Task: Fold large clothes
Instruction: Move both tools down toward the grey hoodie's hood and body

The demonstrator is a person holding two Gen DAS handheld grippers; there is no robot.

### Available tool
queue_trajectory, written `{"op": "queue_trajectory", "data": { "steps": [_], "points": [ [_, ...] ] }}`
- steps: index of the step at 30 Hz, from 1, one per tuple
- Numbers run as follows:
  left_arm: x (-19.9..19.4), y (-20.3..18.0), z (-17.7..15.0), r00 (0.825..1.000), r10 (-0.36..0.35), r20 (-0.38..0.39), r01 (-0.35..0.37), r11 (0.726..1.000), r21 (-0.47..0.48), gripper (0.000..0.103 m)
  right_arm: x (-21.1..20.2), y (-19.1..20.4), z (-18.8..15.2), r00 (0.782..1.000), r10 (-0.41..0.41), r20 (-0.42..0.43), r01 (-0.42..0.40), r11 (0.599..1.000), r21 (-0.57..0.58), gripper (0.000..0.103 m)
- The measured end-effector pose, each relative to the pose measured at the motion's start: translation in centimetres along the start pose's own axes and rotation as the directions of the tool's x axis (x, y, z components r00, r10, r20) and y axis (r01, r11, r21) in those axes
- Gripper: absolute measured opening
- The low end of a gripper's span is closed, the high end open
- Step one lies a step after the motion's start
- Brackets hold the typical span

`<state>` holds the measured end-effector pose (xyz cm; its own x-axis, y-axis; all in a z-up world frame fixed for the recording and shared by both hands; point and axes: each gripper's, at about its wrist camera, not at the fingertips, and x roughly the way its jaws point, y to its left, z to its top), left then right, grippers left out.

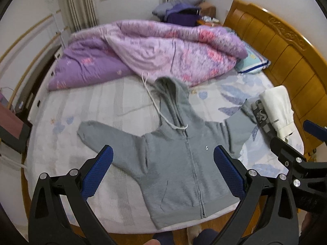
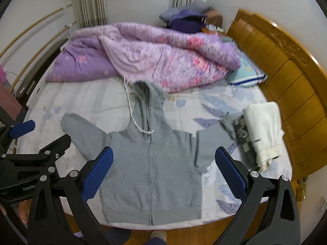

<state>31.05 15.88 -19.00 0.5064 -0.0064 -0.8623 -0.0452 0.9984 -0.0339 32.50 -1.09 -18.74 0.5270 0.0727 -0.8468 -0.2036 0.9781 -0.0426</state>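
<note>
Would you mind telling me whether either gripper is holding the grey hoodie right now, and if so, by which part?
Nothing is held. The left gripper and right gripper are both open above the grey hoodie, which lies flat on the bed.

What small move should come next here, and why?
Probably lower the left gripper onto the left sleeve to fold it inward. The grey hoodie lies flat, zipped, sleeves spread on the bed, and both grippers, the right gripper too, hover open, holding nothing.
</note>
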Motion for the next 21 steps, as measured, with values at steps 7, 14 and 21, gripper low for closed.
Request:
{"op": "queue_trajectory", "data": {
  "steps": [7, 14, 21],
  "points": [
    [9.6, 3.0, 1.7, 0.991, 0.006, -0.137, -0.016, 0.997, -0.075, 0.098, 8.3, 1.2, 2.3, 0.994, 0.014, -0.107, -0.015, 1.0, -0.016, 0.096],
    [19.6, 6.0, 2.8, 0.966, 0.012, -0.26, -0.071, 0.973, -0.219, 0.098, 18.7, 1.6, 5.5, 0.98, 0.048, -0.192, -0.064, 0.995, -0.077, 0.096],
    [28.9, 6.6, 5.2, 0.951, 0.006, -0.308, -0.092, 0.96, -0.265, 0.098, 27.5, 1.7, 8.2, 0.975, 0.049, -0.216, -0.069, 0.994, -0.085, 0.096]
  ]
}}
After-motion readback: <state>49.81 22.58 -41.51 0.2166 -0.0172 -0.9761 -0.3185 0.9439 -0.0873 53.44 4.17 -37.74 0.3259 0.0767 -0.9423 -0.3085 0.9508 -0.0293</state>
